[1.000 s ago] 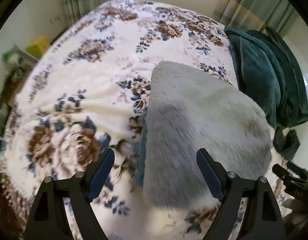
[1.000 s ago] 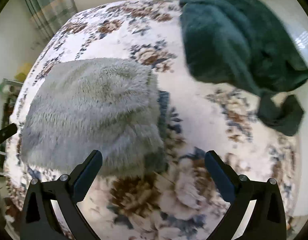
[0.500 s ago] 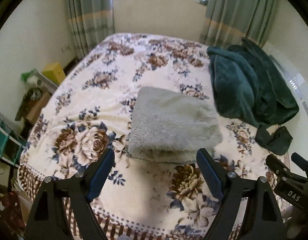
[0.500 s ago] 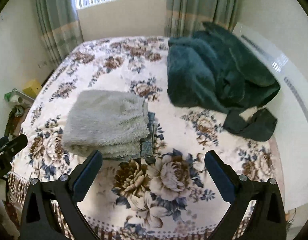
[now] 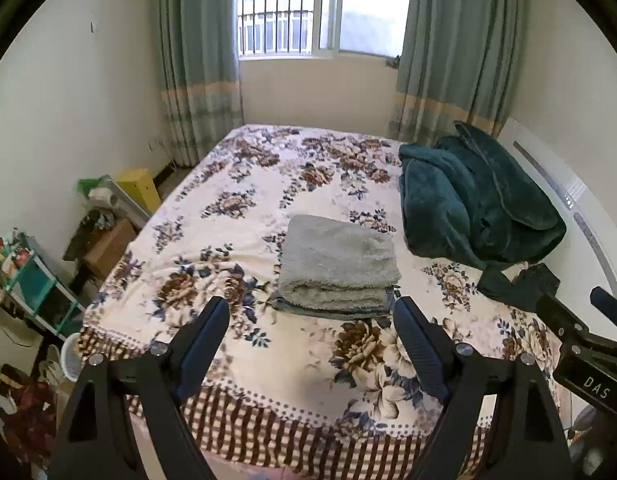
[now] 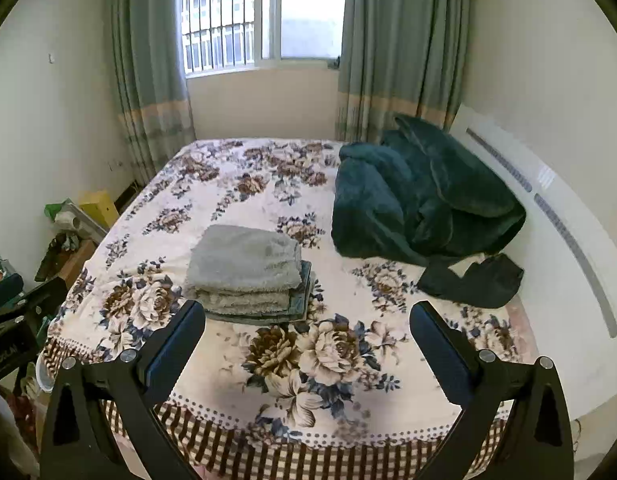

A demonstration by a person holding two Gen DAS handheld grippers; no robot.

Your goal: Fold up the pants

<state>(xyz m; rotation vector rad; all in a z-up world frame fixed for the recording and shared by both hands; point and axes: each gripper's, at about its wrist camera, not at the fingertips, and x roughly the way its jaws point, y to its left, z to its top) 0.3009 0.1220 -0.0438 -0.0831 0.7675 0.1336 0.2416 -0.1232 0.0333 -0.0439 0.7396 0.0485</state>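
The pants (image 5: pixel 337 266) (image 6: pixel 244 270) lie folded into a thick grey fleecy stack with a blue-grey denim edge showing at the bottom, resting on the flowered bedspread (image 5: pixel 244 208) (image 6: pixel 348 360). My left gripper (image 5: pixel 310 320) hangs open well back from the bed's foot, nothing between its fingers. The right gripper (image 6: pixel 307 326) is open too, also empty, high above the near edge. In the left wrist view part of the right gripper's body (image 5: pixel 584 352) shows at the right edge.
A dark green blanket (image 5: pixel 472 200) (image 6: pixel 420 196) is heaped at the bed's right side against a white wall panel (image 6: pixel 568 232), a dark garment (image 6: pixel 474 280) beside it. Left of the bed stand a yellow box (image 5: pixel 140 186), cartons and a teal shelf (image 5: pixel 32 280). Curtains and a window lie beyond.
Both grippers have pulled up and back from close over the folded pants, so the whole bed and room now show. The pants stay where they lay.
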